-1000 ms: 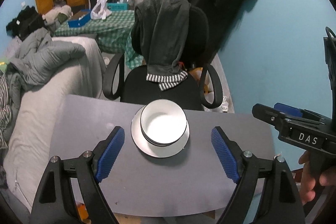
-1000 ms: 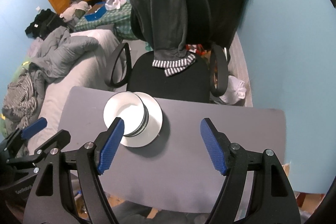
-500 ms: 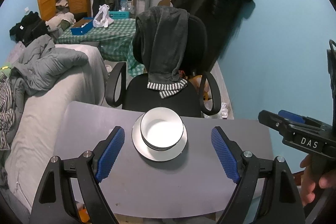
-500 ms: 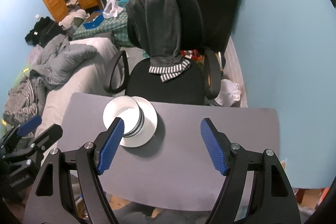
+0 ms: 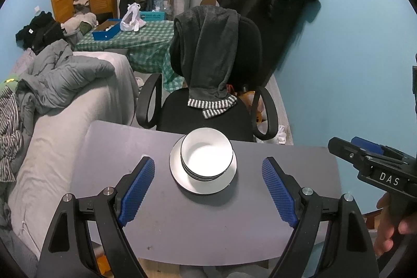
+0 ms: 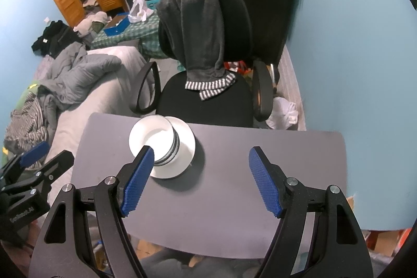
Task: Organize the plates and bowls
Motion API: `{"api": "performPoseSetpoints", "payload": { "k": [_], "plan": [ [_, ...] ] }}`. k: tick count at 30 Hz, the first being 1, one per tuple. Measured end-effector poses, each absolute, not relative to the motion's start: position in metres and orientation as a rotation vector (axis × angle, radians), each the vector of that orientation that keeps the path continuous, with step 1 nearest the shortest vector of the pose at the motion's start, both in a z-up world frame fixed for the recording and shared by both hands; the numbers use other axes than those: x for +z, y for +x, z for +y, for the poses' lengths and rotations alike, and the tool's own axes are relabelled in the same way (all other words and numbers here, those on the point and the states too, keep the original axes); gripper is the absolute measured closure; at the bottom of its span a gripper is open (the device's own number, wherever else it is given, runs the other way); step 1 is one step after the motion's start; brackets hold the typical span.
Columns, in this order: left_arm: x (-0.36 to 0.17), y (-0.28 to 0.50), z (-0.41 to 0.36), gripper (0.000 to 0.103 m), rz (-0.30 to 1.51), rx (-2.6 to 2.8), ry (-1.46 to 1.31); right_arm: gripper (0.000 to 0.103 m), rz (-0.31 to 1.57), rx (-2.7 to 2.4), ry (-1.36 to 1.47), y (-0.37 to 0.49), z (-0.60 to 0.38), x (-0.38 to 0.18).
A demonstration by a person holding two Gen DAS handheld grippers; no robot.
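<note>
White bowls (image 5: 206,157) sit stacked on a plate (image 5: 203,183); their number is unclear. Left claw (image 5: 208,189) and right claw (image 6: 200,179) gape, holding nothing; the right claw's finger (image 6: 136,179) hides the stack at 7 o'clock.

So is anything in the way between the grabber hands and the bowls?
Nothing visible. The stacked bowls sit on a plate on the gray table. Only bare tabletop lies between them and the open left gripper and the open right gripper.
</note>
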State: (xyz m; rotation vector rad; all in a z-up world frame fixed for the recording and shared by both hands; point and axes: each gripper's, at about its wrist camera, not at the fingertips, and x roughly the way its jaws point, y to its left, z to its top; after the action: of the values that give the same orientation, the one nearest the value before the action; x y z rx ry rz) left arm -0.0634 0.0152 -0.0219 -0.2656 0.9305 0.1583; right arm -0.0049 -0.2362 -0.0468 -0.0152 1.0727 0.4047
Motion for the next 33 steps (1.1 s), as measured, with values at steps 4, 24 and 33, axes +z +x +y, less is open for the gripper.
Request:
{"api": "performPoseSetpoints", "payload": {
  "k": [4, 24, 33],
  "plan": [
    [-0.020, -0.065, 0.013, 0.017, 0.926, 0.161, -0.263, 0.028, 1.070, 0.411, -0.012, -0.006, -0.236, -0.045],
    [-0.016, -0.075, 0.006, 0.017, 0.961, 0.138, -0.276, 0.028, 1.074, 0.407, 0.013, -0.019, -0.245, -0.040],
    [-0.016, -0.077, 0.006, 0.017, 0.970, 0.148, -0.285, 0.028, 1.074, 0.408, 0.017, -0.019, -0.247, -0.039]
  ]
}}
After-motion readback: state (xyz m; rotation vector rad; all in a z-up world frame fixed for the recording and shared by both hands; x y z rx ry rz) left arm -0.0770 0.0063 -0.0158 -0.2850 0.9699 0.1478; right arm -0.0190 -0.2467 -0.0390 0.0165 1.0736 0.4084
